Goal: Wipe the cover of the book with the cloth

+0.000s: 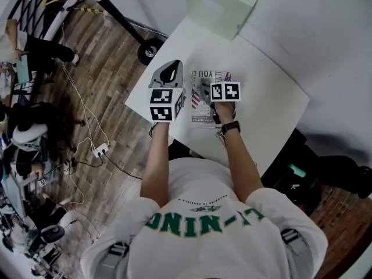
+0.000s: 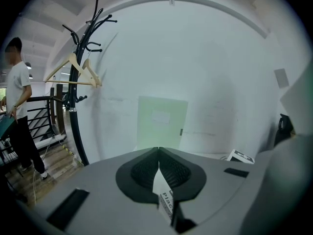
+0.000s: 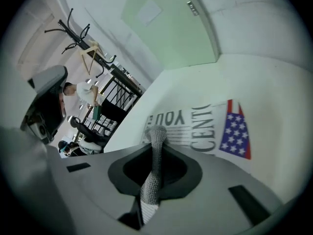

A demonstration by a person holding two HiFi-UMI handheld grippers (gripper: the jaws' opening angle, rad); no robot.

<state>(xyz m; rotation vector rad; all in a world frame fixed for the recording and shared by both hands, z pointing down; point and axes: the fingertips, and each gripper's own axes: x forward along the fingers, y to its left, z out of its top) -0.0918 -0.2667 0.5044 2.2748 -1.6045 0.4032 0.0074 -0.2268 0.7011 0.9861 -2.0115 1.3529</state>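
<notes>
Two grippers held over a white table [image 1: 273,97], viewed from above the holder's shoulders.

Nearest, at the table's left edge: left gripper [image 1: 170,73] raised clear of the surface and aimed at the wall, not at the book. Jaws [image 2: 159,153] shut tip to tip, with a small white tag [image 2: 162,187] pinched in the seam between the pads.

Just beside it: right gripper [image 1: 206,92] lowered over the book [image 1: 200,112]. Jaws [image 3: 155,146] clamped on a strip of grey knitted cloth [image 3: 154,170], its rounded end poking out past the tips towards the cover.

Book [image 3: 210,126] lying flat, cover up, near the table's front edge. Large lettering and a stars-and-stripes flag visible, one part hidden beneath the right gripper. Contact between cloth and cover not determinable.

Probable stage: cloth already gripped and brought to the book, wiping at or near its start. No mark on the cover to show how much has been wiped. Strokes across the flag and lettering apparently yet to do.

Farther off: pale green board [image 1: 220,4] leaning against the wall at the table's far corner. Black coat stand [image 2: 78,82] with wooden hangers, beyond the table's left side.
</notes>
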